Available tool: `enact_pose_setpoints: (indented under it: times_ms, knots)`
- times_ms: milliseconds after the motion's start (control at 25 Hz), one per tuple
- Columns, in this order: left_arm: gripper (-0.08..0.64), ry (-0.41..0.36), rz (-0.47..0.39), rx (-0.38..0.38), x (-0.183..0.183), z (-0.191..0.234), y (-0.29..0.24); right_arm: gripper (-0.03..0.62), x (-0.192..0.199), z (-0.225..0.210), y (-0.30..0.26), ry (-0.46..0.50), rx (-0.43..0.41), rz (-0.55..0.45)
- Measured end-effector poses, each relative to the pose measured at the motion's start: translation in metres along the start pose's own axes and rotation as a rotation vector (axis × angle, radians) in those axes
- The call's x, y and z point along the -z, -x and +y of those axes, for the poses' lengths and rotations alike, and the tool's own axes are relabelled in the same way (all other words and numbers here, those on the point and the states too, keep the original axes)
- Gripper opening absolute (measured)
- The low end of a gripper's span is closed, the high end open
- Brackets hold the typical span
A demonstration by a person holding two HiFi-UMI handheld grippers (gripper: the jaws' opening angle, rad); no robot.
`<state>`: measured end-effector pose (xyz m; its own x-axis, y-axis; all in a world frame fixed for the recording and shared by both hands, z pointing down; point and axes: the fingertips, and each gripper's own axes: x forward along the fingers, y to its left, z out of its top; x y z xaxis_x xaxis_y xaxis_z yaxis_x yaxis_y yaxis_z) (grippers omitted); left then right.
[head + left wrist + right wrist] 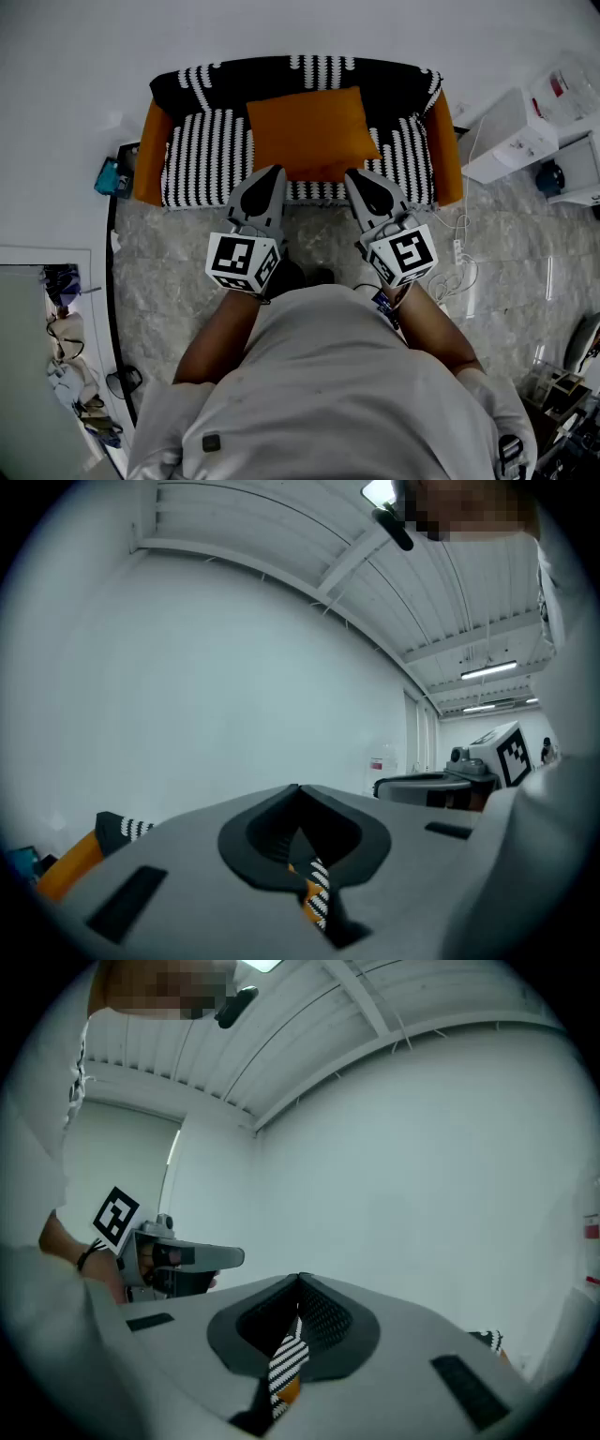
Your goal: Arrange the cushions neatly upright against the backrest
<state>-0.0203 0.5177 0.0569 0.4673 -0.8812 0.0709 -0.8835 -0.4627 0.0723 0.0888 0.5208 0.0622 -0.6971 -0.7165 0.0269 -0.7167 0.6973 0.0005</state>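
A mock living-room corner inside a large hall or lab. A small striped sofa [202, 155] with an orange cushion [312, 131] stands at twelve o'clock against a bare white wall [84, 47], on a marble-patterned floor [169, 253]. A white cabinet [506, 136] and loose cables [459, 267] sit around three o'clock. Overhead runs a beamed industrial ceiling [281, 536] with strip lights [487, 670].

An orange cushion [312, 131] rests centred on the black-and-white striped sofa [202, 155].

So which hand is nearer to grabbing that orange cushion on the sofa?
Almost a tie, slightly left. The left gripper shows its tip over a lower corner of the orange cushion; the right gripper sits just below the other corner. Both jaws are shut and empty, so either must open first.
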Motion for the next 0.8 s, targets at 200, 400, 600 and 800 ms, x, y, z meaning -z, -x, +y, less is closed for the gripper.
enact_pose_setpoints:
  times_ms: [200, 400, 600, 800]
  knots:
    - [0.009, 0.002, 0.0, -0.003, -0.001, 0.014, -0.002, 0.025, -0.001, -0.001, -0.011, -0.001, 0.006, -0.006]
    - [0.009, 0.014, 0.004, -0.004, 0.003, 0.036, -0.006, 0.025, 0.002, -0.001, -0.028, -0.026, 0.007, 0.004]
    - [0.009, 0.026, 0.011, 0.01, 0.007, 0.066, -0.016, 0.025, 0.004, 0.001, -0.06, -0.018, 0.011, 0.021]
    - [0.009, 0.037, 0.018, 0.032, 0.006, 0.112, -0.034, 0.025, 0.004, -0.003, -0.109, -0.017, 0.022, 0.032]
